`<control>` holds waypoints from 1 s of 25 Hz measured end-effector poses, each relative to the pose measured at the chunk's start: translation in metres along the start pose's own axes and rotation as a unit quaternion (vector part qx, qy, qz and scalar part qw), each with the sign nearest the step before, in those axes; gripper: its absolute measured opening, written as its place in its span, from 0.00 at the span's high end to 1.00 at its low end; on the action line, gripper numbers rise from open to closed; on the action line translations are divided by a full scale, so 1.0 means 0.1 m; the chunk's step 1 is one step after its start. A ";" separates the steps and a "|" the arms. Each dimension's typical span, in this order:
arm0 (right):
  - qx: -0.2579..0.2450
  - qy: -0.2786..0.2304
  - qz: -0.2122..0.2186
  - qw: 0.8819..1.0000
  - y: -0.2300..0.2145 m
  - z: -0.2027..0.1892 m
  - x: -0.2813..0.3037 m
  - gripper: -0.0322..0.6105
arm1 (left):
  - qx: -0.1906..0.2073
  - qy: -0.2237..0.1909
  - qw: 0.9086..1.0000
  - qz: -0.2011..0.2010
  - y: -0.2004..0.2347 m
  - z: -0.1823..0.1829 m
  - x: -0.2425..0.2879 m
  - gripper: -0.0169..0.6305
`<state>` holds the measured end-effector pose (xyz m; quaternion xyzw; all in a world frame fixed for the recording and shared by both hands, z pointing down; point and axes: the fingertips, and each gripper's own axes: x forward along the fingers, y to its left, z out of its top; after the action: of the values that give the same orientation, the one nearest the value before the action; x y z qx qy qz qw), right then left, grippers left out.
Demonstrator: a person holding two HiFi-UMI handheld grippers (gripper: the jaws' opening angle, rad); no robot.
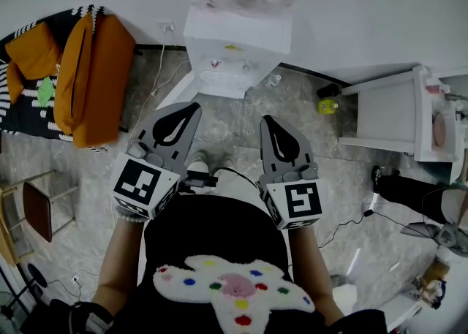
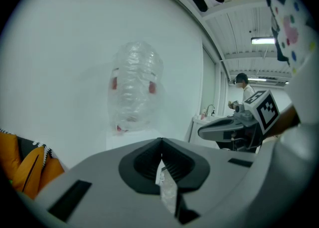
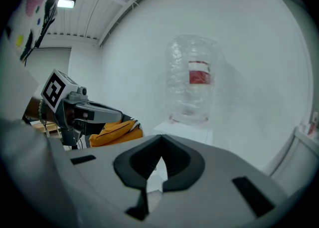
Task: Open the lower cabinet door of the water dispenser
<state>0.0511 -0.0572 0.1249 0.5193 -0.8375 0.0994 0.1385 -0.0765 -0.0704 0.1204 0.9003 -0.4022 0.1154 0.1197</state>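
Water dispenser (image 1: 235,47) stands upright at the wall (image 1: 365,18) dead ahead, well beyond my left tongs (image 1: 190,108) and right tongs (image 1: 270,120), both clenched on nothing, side by side, neither clearly nearer it

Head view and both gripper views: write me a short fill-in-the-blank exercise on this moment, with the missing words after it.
1. The left gripper and the right gripper both have their jaws ____, with nothing between them.
2. The clear bottle on top of the water dispenser carries a ____ label.
3. In the head view, the orange bag lies to the ____ of the water dispenser.

Missing words: shut; red; left
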 end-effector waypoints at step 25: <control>-0.003 0.016 0.008 1.000 0.00 -0.05 0.05 0.95 | 0.002 0.000 1.000 -0.009 -0.03 0.01 0.11 0.95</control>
<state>0.0497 -0.0600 0.1316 0.5105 -0.8395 0.1060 0.1530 -0.0672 -0.0762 0.1222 0.9044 -0.3934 0.1149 0.1184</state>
